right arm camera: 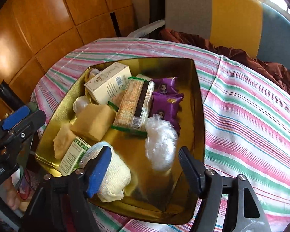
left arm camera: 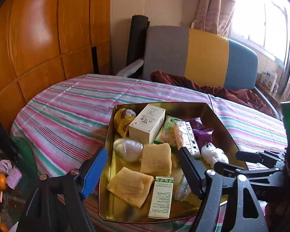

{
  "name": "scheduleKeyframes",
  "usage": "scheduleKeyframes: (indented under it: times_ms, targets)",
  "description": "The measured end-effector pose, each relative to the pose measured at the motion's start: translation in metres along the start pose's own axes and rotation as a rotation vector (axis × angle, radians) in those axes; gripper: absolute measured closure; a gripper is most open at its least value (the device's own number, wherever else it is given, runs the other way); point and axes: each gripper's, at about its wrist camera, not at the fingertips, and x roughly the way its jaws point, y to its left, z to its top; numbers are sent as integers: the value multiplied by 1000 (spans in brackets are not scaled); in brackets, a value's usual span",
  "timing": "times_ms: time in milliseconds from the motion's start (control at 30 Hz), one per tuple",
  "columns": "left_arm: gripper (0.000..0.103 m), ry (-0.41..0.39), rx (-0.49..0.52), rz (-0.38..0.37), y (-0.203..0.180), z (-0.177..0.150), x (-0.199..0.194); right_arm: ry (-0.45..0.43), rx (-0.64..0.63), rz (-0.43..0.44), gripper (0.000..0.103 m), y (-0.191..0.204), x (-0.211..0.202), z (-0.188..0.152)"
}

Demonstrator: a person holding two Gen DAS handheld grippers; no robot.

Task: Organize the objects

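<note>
Left wrist view: the left tool (left arm camera: 143, 166), jaws spread and empty, hovers over the near end of the gold tin (left arm camera: 225, 127) on the striped bench (left arm camera: 67, 112); boxes, sponges (left arm camera: 156, 159) and snack packets lie gathered inside. Right wrist view: the right tool (right arm camera: 145, 171), likewise spread and empty, hangs above a rolled cloth (right arm camera: 116, 176) and a white plastic wad (right arm camera: 160, 145), probably choosing a pick.

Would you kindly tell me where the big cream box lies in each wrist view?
Left wrist: the cream box is upper middle, at the tin's far end.
Right wrist: the cream box is upper left of centre.
Shared landmark: the purple packets beside it.
</note>
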Motion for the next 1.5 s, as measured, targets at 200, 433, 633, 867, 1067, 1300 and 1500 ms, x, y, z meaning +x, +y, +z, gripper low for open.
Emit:
scheduleKeyframes:
  times_ms: [200,433,633,867,1067,1300,1500]
  targets:
    - [30,-28,-43,-11,3,3,-6,-110,40,-37,23,0,-23,-5]
    - [39,-27,-65,-25,1,2,-9,-209,44,-65,18,5,-44,-10]
    - [39,-33,-52,-16,-3,1,-14,-215,33,-65,18,8,-48,-12]
    - [39,-42,-37,-9,-7,0,-17,-228,28,-81,18,10,-50,-15]
    - [39,-33,-36,-14,-8,1,-16,-223,26,-83,18,9,-50,-14]
    - [40,-28,-31,-4,-9,-1,-14,-214,24,-84,17,9,-46,-15]
    - [44,-67,-19,-1,-8,-2,-17,-201,28,-85,17,9,-42,-16]
